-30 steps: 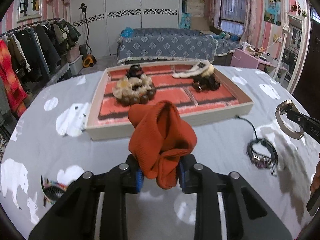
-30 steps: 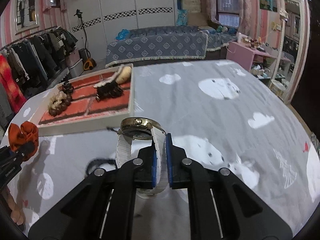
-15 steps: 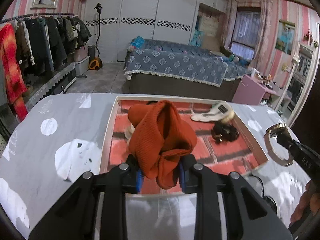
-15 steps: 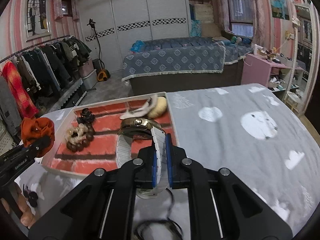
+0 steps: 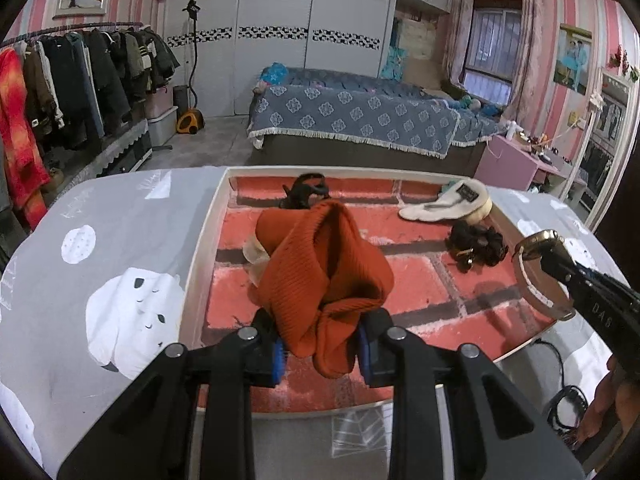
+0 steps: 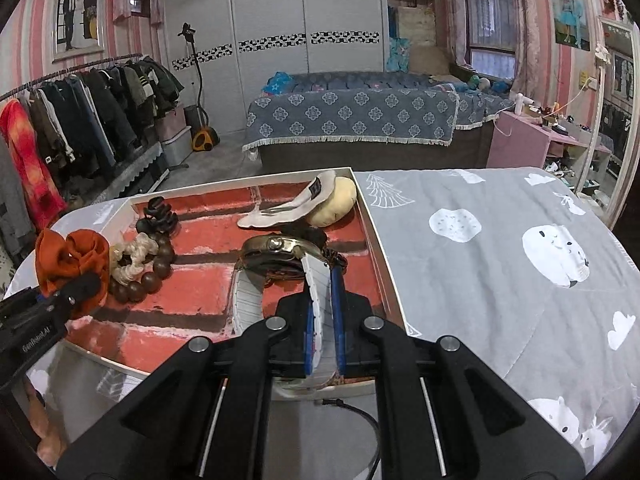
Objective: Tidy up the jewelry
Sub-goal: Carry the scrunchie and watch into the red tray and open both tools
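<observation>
Left tongs (image 5: 322, 350) were clamped on an orange scrunchie (image 5: 324, 280), held above the tray (image 5: 202, 256). Right tongs (image 6: 322, 336) were pinched on the strap of a watch (image 6: 276, 252), also over the tray. Scrunchie judged soft, light and forgiving anywhere. Watch judged heavier, with a breakable face; hold by the strap.

Soft, even indoor light filled both fisheye views, with pale daylight at the barred window (image 5: 488, 56). Focus was sharp near the tray (image 5: 208, 240); edges bowed into black corners, with faint shadows.
</observation>
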Demonstrator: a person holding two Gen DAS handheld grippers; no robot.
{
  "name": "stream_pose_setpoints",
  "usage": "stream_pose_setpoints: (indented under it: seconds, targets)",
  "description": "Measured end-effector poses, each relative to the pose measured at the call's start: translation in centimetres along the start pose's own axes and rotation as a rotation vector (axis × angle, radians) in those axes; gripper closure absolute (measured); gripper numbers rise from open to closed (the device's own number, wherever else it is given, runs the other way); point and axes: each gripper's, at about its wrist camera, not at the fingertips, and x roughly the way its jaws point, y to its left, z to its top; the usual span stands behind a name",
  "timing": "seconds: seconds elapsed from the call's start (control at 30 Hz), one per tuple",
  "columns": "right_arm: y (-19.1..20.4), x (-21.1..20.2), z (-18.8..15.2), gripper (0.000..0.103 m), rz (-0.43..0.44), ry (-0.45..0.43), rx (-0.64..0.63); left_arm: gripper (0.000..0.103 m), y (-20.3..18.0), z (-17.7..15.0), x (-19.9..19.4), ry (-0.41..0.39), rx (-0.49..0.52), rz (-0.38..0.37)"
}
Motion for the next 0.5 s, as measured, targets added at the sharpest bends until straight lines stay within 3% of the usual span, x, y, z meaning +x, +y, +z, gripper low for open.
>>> stream_pose_setpoints:
  seconds: [0.5]
  targets:
    - [0.2, 2.2, -0.2, 0.094, 0.004, 0.072, 0.011, 0.075, -0.2, -0.3, 1.7, 0.042, 0.027, 0.017]
